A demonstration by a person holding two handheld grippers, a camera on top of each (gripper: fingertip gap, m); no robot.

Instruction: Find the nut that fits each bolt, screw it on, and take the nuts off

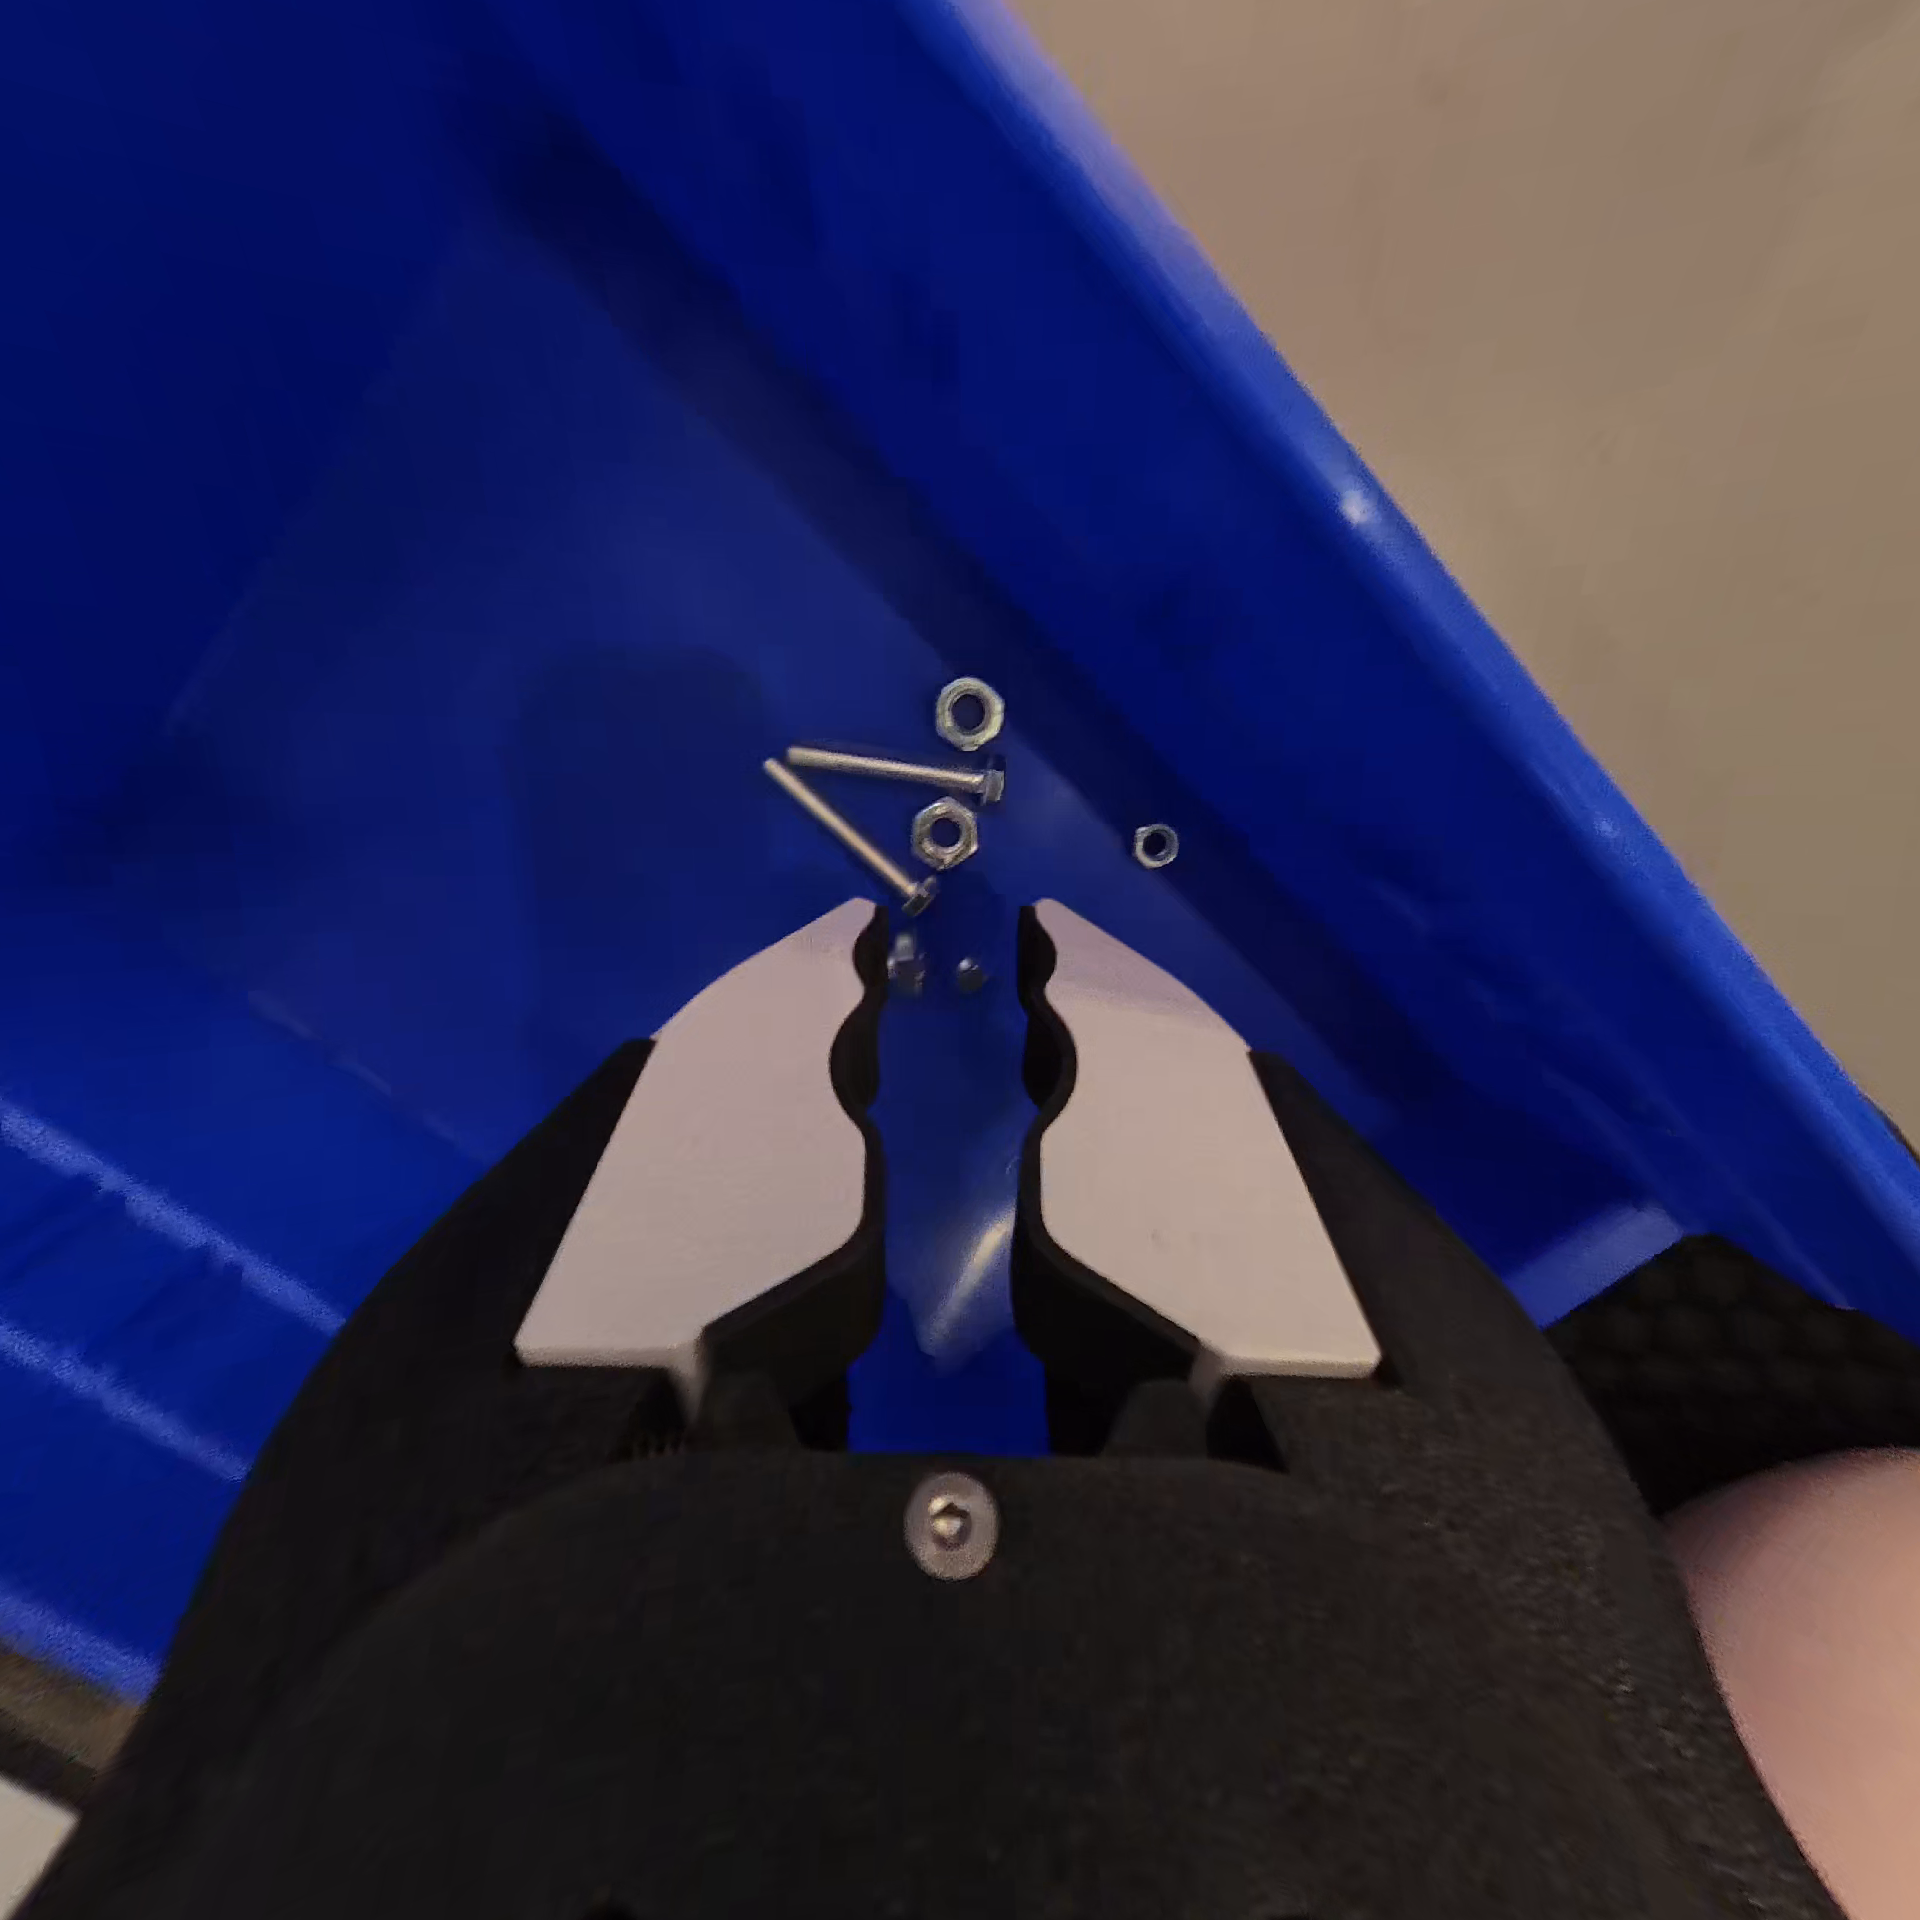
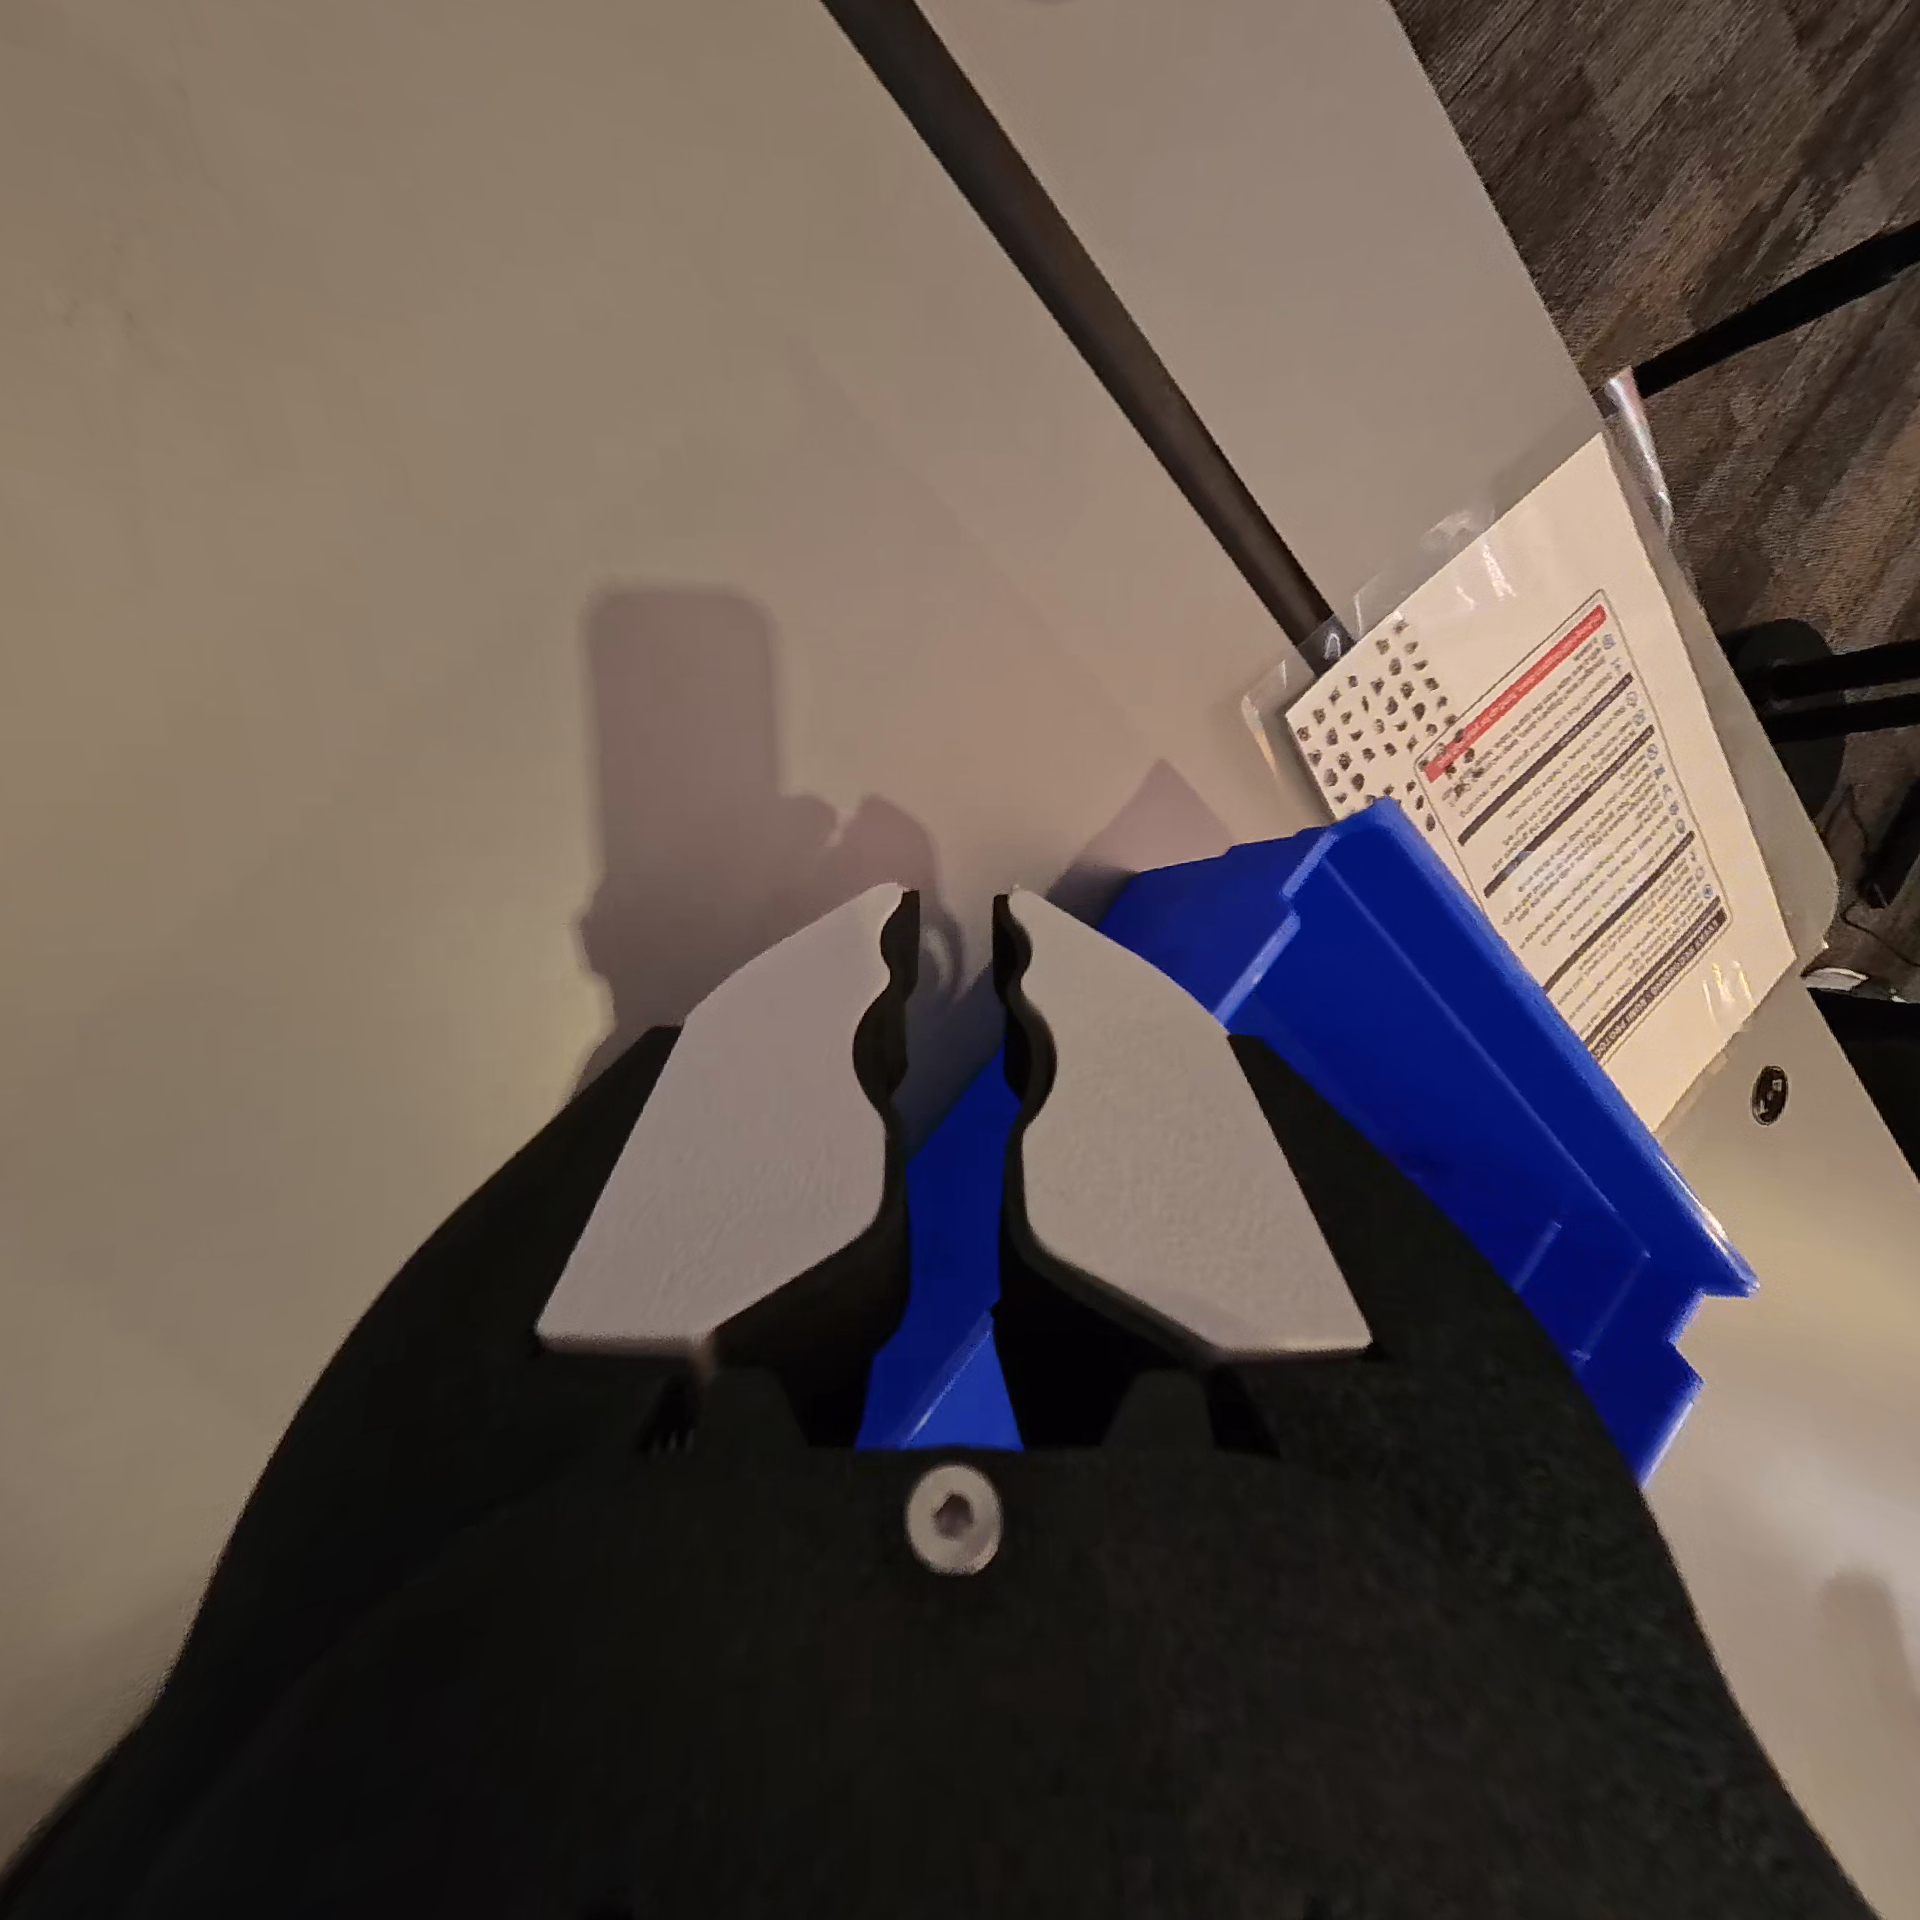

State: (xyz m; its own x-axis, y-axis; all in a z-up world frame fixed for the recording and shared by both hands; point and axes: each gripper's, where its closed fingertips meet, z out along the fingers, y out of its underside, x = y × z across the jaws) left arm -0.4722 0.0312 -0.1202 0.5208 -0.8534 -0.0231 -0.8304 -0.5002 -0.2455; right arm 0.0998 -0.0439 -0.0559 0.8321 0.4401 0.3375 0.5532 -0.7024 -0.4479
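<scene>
bolts (image 1: 896, 770) and nuts (image 1: 968, 713) lie loose on the floor of the blue bin (image 1: 520, 520), near its right wall. we hold our left gripper (image 1: 951, 914) inside the bin, jaws spread and empty, two small pieces between the tips. our right gripper (image 2: 956, 904) is over the table (image 2: 312, 416), jaws a little apart around something small we cannot identify. a laminated sheet (image 2: 1538, 831) lies behind the bin.

Bolts (image 1: 894, 770) and nuts (image 1: 943, 833) lie in bin (image 1: 520, 520).
</scene>
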